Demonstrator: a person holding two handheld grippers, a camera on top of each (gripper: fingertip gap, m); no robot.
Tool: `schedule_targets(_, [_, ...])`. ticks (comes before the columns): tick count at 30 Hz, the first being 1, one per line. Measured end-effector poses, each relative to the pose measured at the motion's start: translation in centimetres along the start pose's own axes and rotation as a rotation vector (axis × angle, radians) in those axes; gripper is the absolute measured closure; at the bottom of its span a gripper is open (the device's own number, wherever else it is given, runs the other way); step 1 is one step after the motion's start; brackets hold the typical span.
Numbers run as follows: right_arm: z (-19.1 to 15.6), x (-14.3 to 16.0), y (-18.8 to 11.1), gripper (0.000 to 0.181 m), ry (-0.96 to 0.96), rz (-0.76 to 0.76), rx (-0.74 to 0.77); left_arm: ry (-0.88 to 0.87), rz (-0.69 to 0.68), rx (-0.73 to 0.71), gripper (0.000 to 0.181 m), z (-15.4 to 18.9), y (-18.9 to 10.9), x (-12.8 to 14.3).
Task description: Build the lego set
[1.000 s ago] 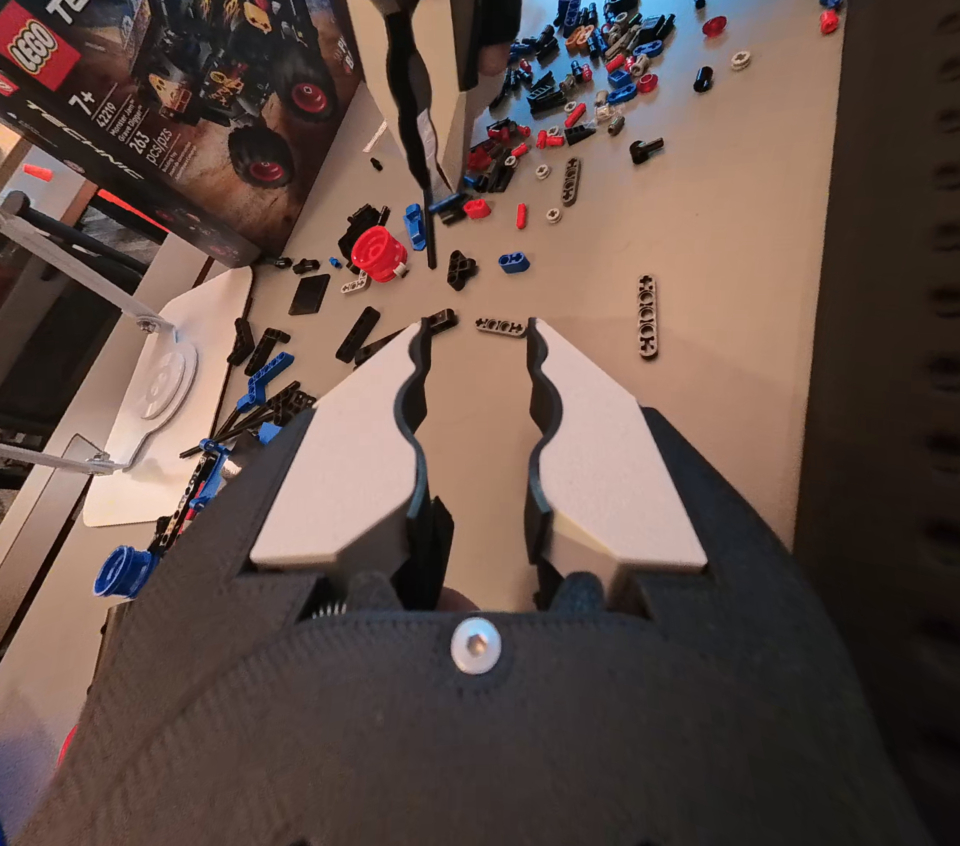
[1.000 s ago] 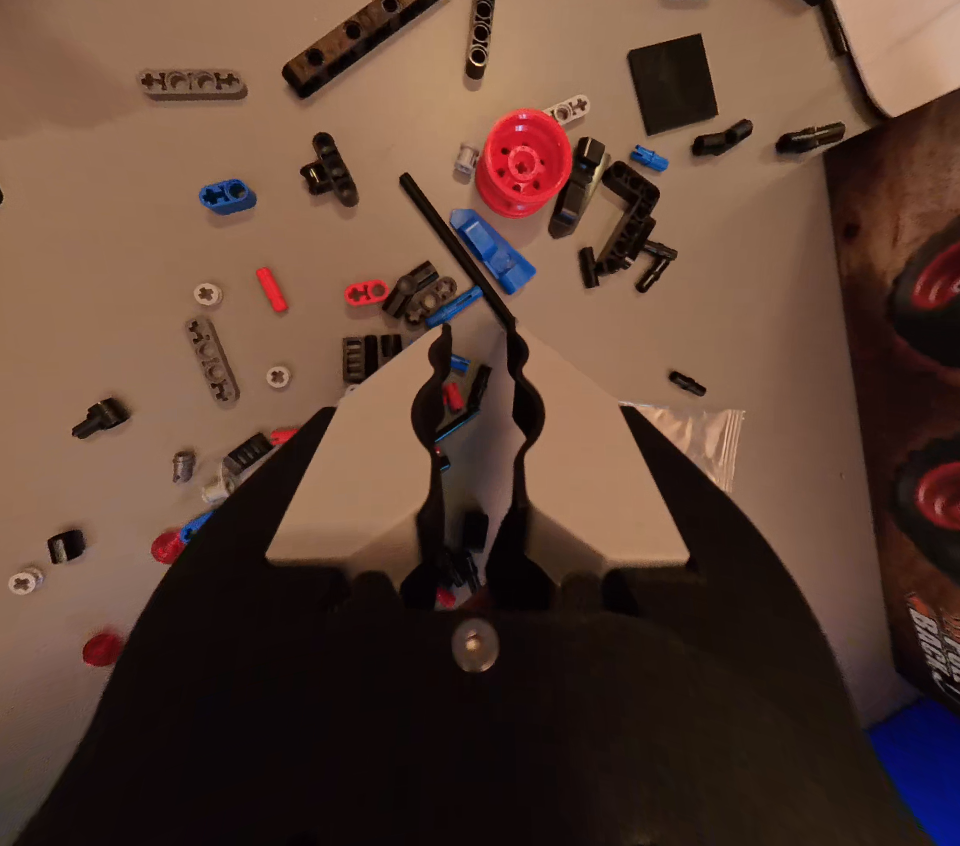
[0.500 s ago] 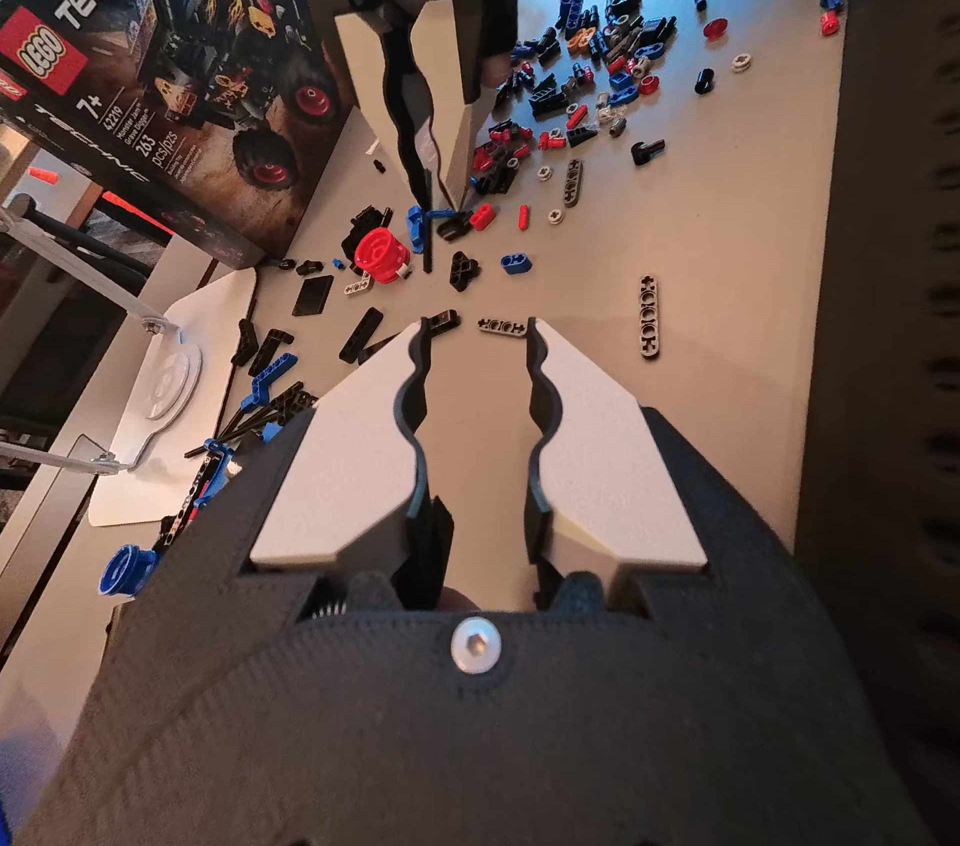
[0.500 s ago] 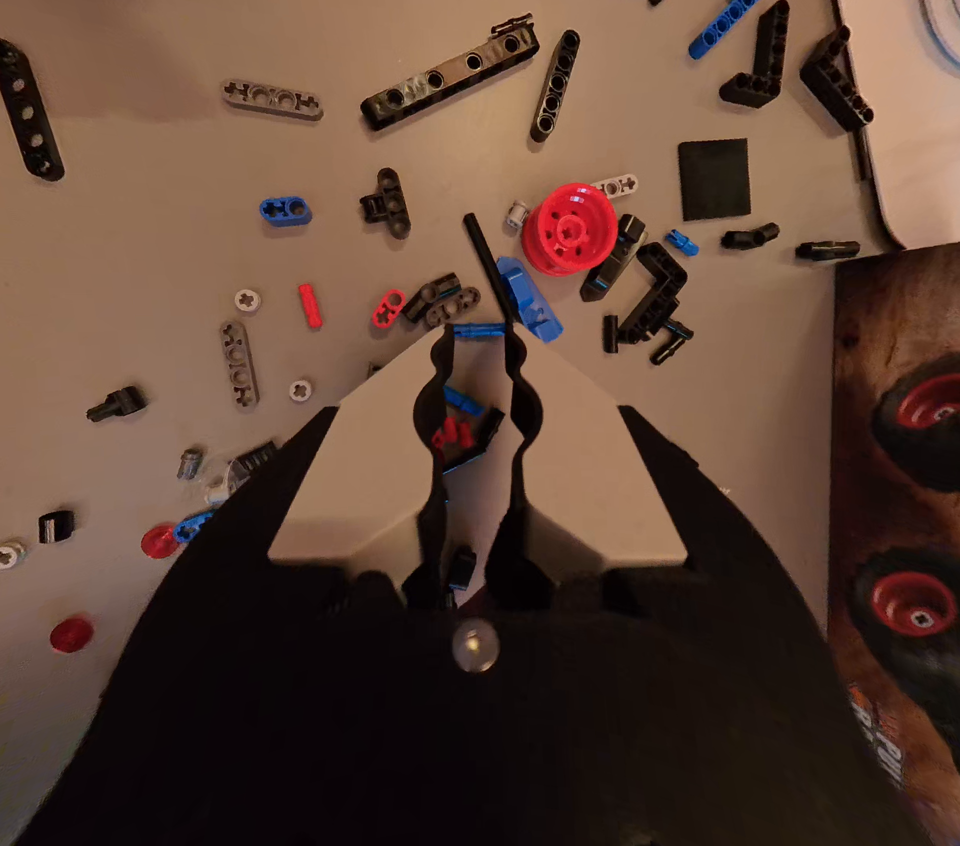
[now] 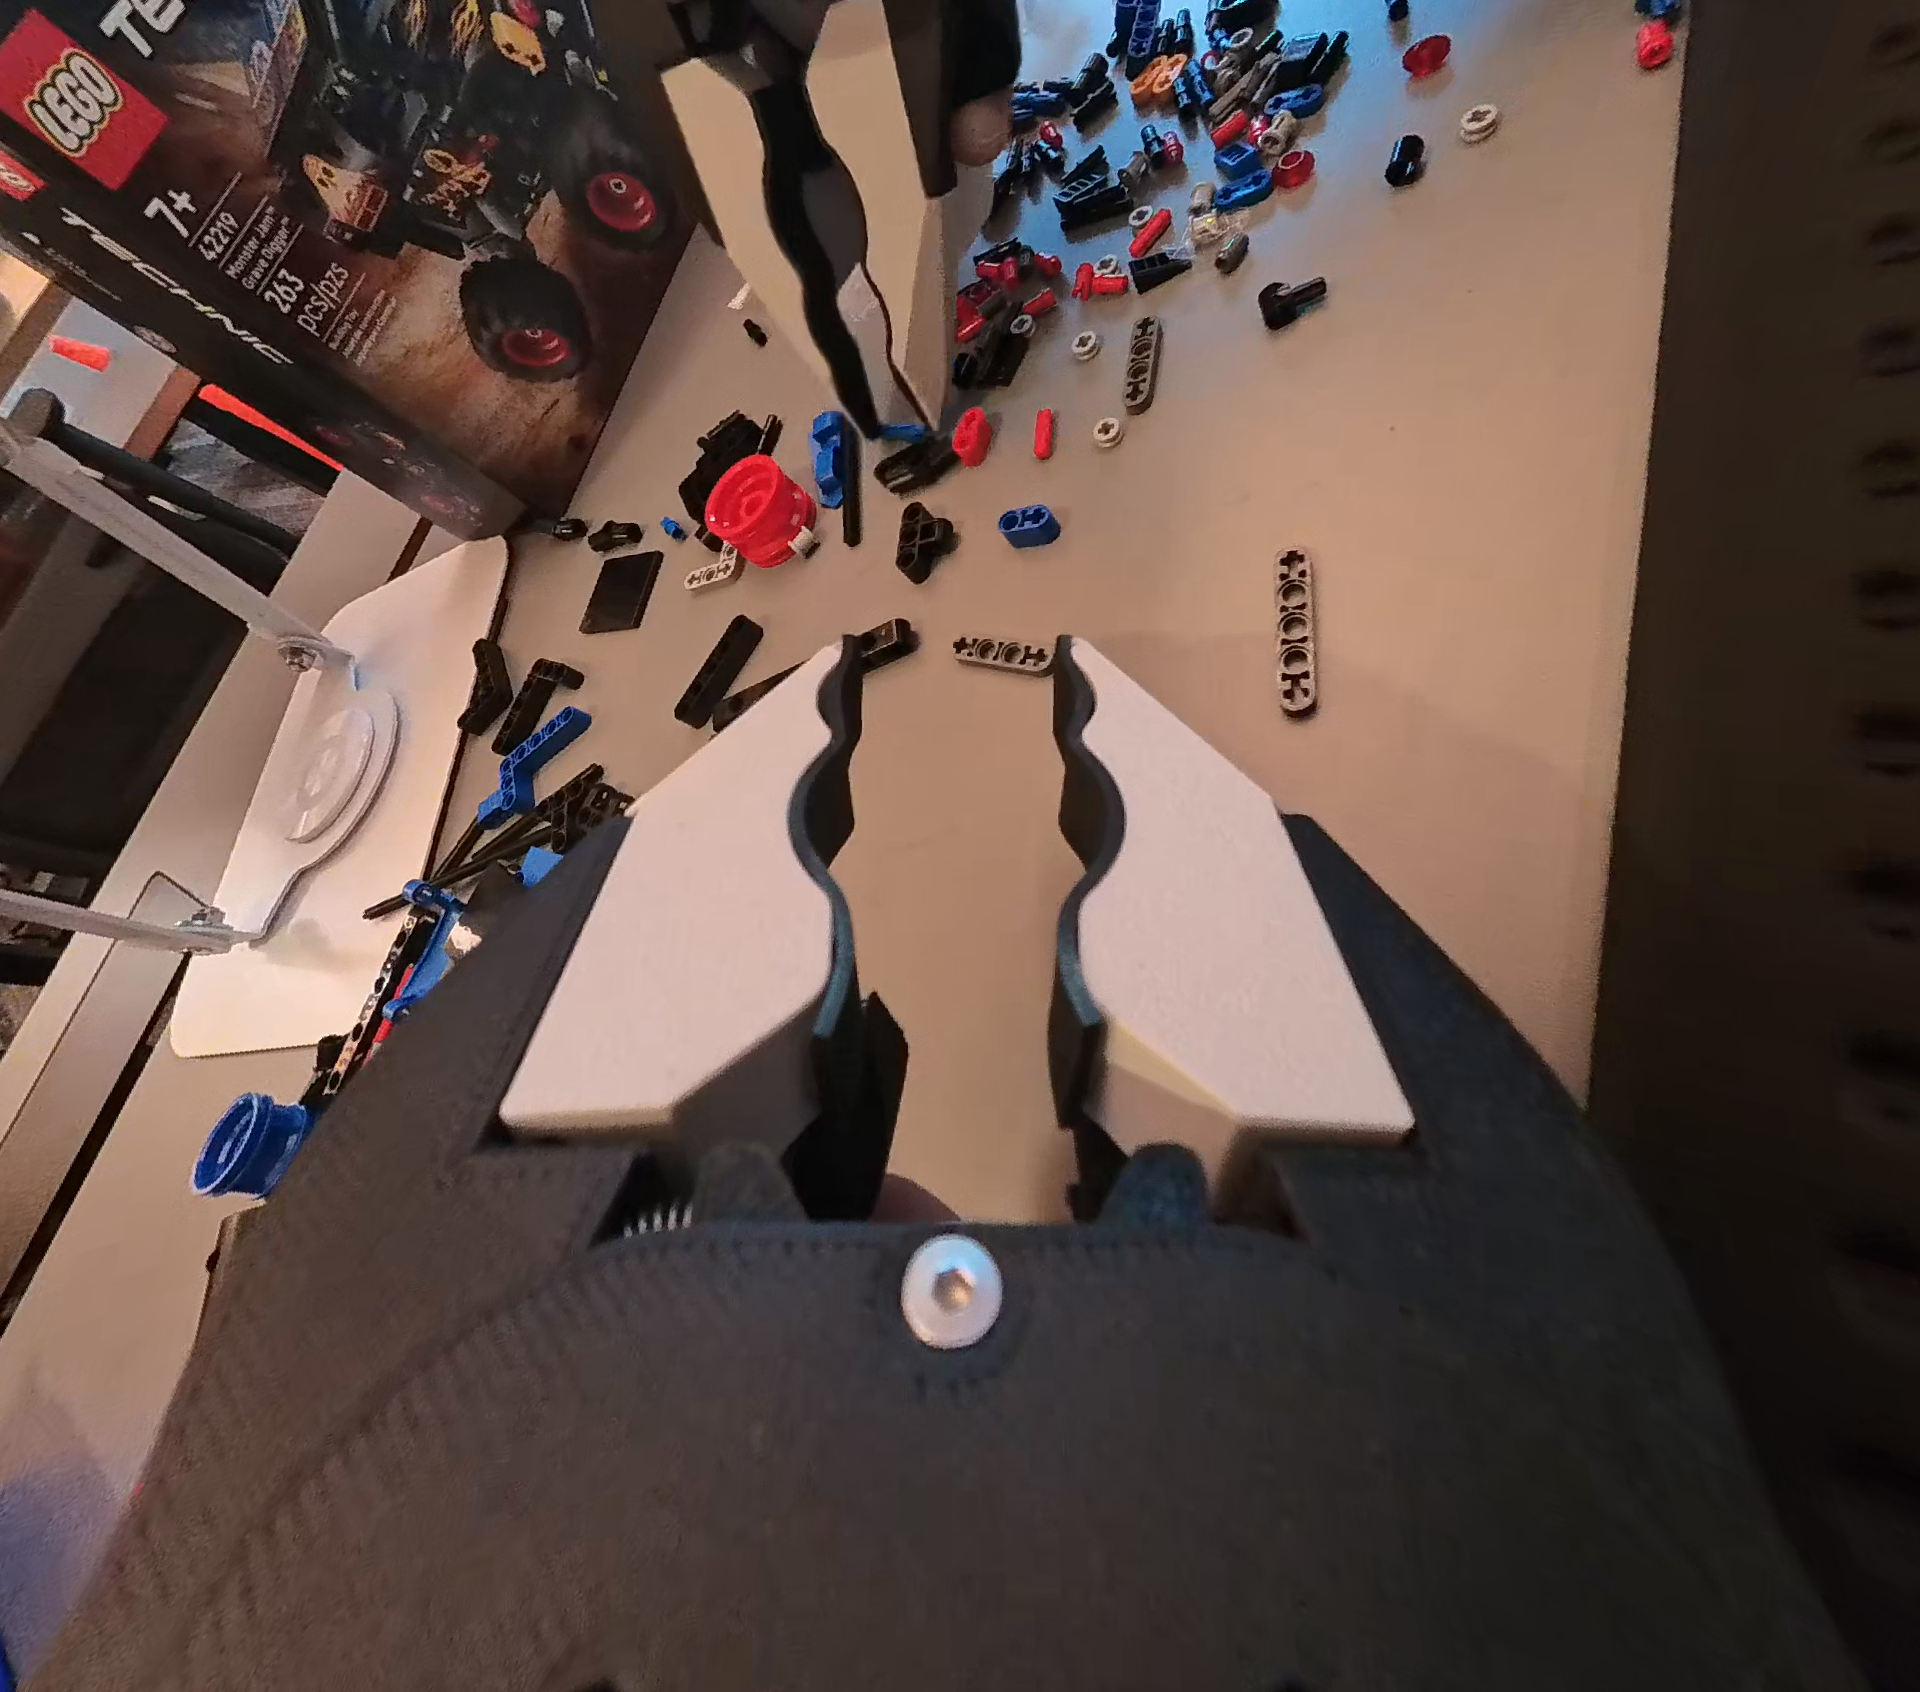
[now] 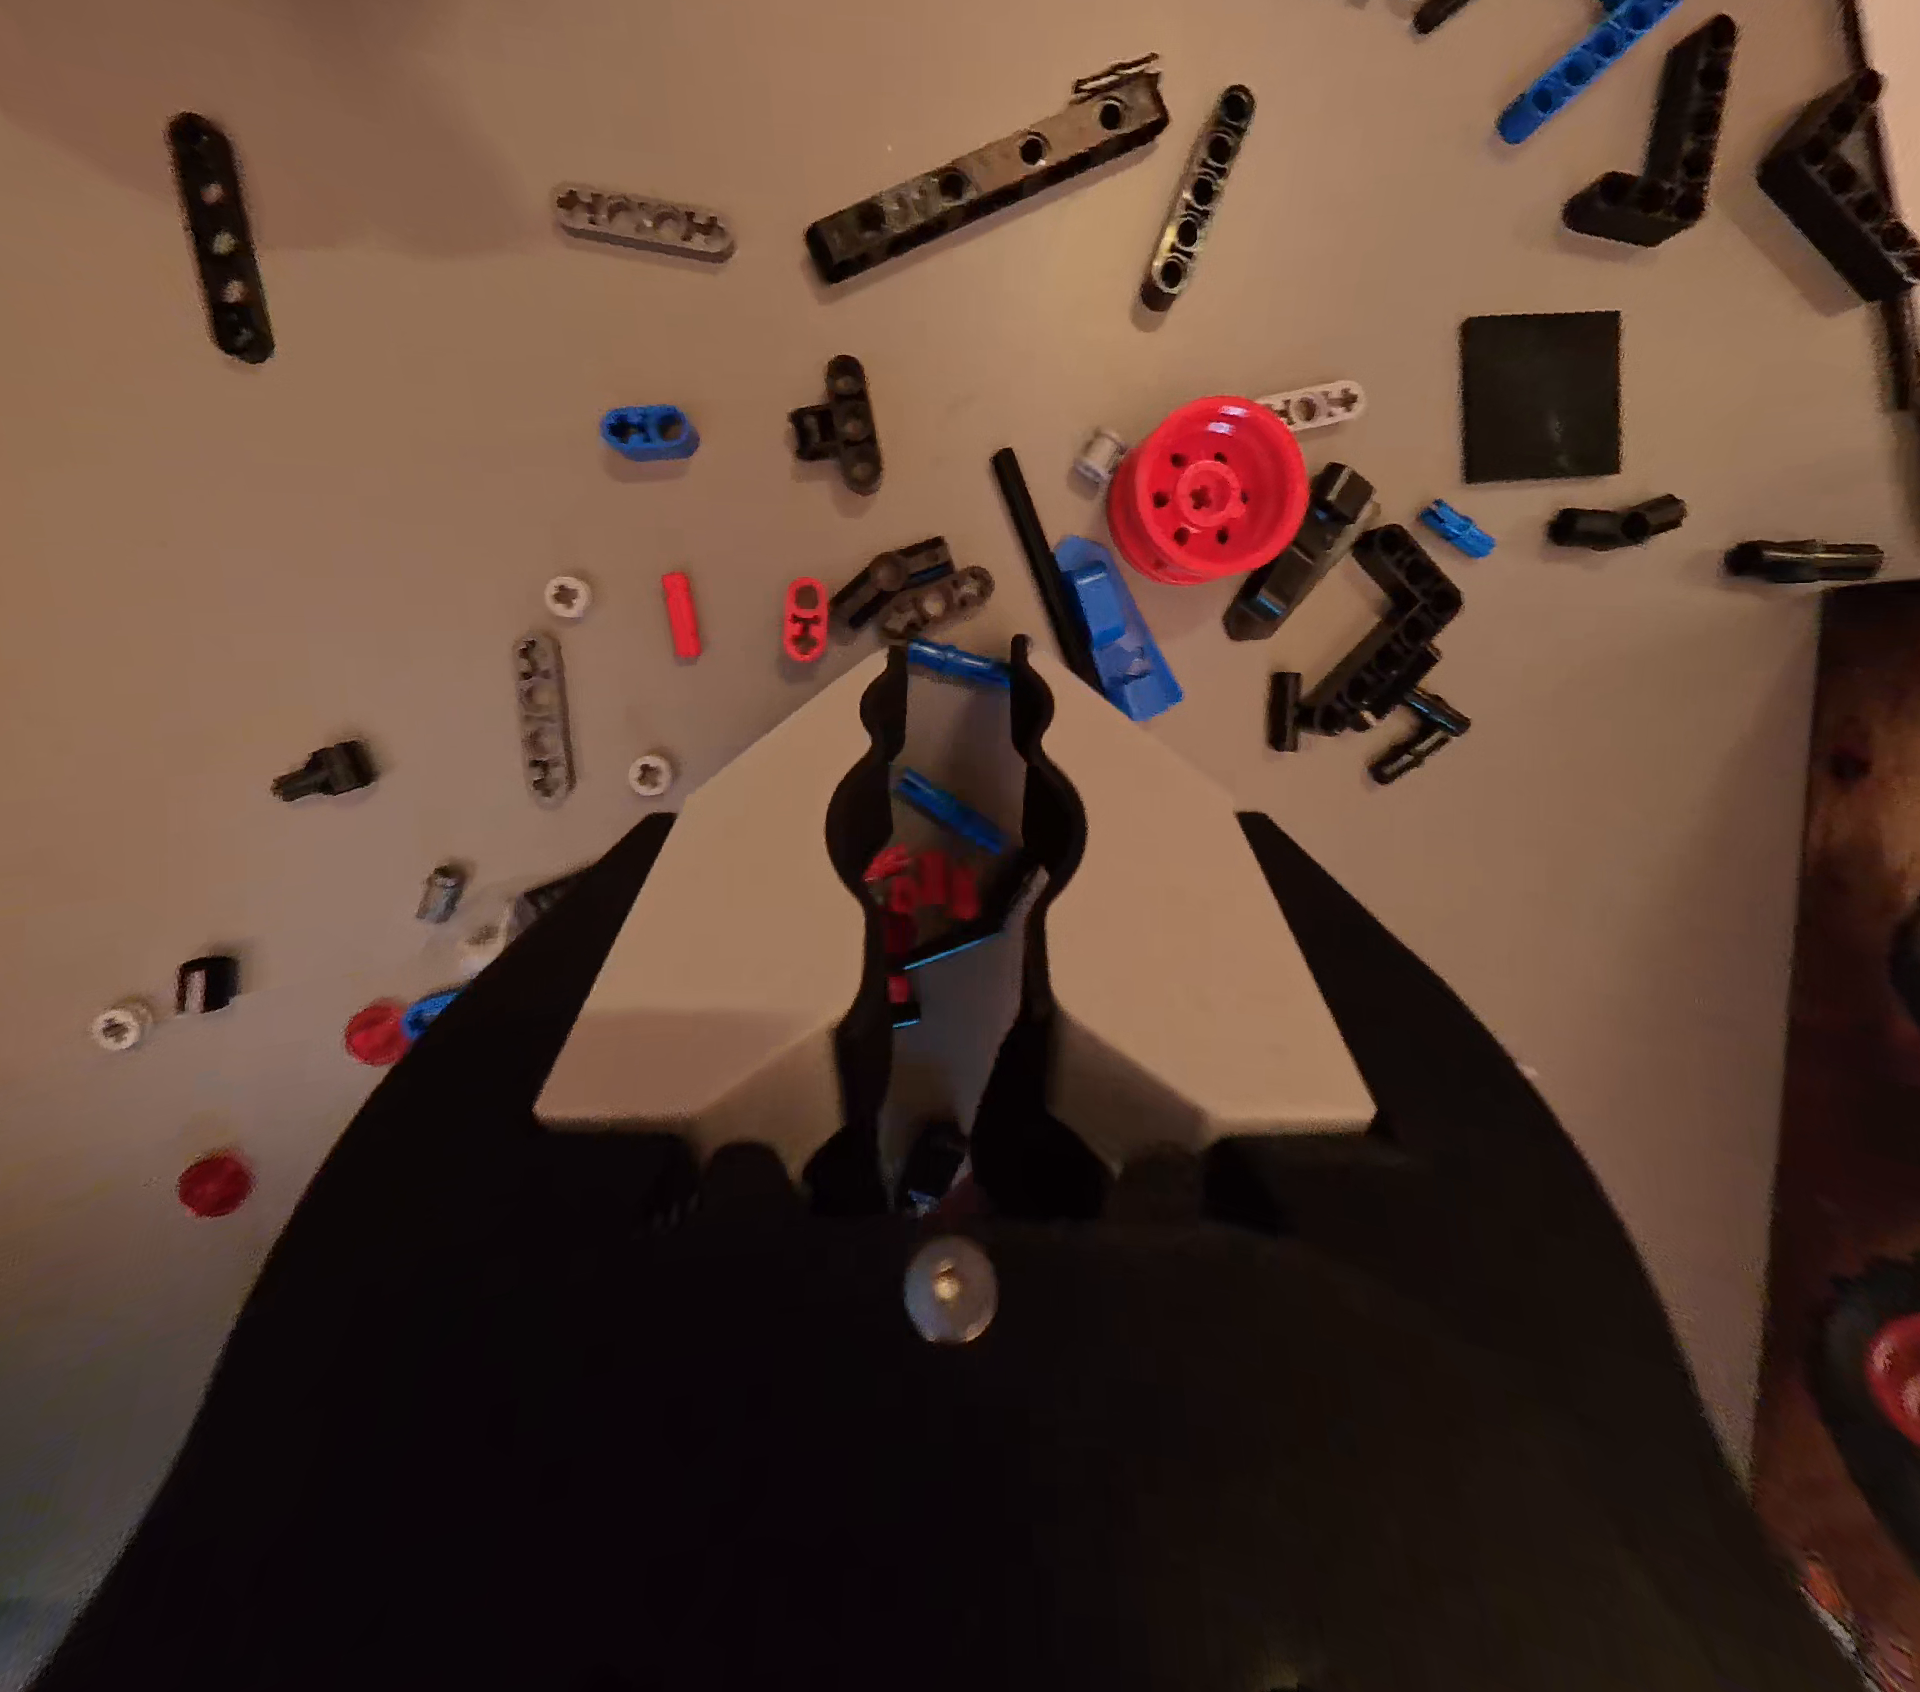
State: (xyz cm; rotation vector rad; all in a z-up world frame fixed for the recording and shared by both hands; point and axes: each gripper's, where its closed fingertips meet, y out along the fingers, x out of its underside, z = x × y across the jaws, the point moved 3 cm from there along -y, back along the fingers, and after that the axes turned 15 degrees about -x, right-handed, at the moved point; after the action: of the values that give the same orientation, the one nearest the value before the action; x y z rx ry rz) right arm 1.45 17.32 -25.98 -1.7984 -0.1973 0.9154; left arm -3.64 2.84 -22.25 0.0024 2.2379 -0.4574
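Left wrist view: my left gripper [image 5: 951,655] hangs spread and empty at frame centre, while my right gripper [image 5: 902,421] has lifted a blue pin [image 5: 902,430] off the table [image 5: 1403,499].

Right wrist view: the blue pin [image 6: 958,662] now bridges my tips, seemingly pinched, beside the red wheel [image 6: 1205,487]; one part secured.

Table [image 5: 1403,811]: bore loose pieces across its top.
Box [image 5: 312,136]: stood at the table's far left edge in the left wrist view.
Wheel [image 6: 1205,489]: lay near the box, an axle [image 6: 1029,551] just to its left.
Flat tile [image 6: 1540,395]: lay right of the wheel in the right wrist view.
Pin [image 6: 956,662]: sat crosswise between the right gripper [image 6: 956,655] tips.
Left gripper [image 5: 951,655]: hung above bare table, a short beam [image 5: 1003,654] just beyond its tips.
Pile [image 5: 1195,84]: lay behind the right gripper in the left wrist view.
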Motion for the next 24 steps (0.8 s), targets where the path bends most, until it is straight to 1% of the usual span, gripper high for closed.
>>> schedule_targets(9, [0.6, 0.2, -0.2, 0.161, -0.025, 0.006, -0.012, 0.002, 0.0, 0.003, 0.147, 0.0, 0.0, 0.0])
schedule_targets(12, [0.7, 0.3, 0.0, 0.169, -0.016, 0.014, -0.049, 0.005, 0.0, 0.003, 0.147, 0.0, 0.0, 0.0])
schedule_targets(14, [0.6, 0.4, 0.0, 0.175, -0.019, 0.006, -0.047, 0.005, -0.001, 0.002, 0.147, 0.0, 0.0, 0.0])
schedule_targets(18, [0.5, 0.5, -0.1, 0.176, -0.008, 0.012, -0.016, 0.004, 0.001, 0.003, 0.147, 0.0, 0.0, 0.0])
schedule_targets(19, [0.6, 0.5, -0.2, 0.174, 0.003, 0.02, -0.004, 0.006, 0.0, 0.003, 0.147, 0.0, 0.0, 0.0])
schedule_targets(20, [0.6, 0.6, -0.4, 0.164, 0.02, 0.031, 0.005, 0.007, 0.0, 0.003, 0.147, 0.0, 0.0, 0.0])
schedule_targets(21, [0.6, 0.8, -0.5, 0.159, 0.036, 0.035, 0.012, 0.008, 0.0, 0.003, 0.147, 0.0, 0.0, 0.0])
schedule_targets(24, [0.5, 1.4, -0.9, 0.161, 0.046, 0.023, 0.038, 0.006, 0.002, 0.002, 0.147, 0.0, 0.0, 0.0])
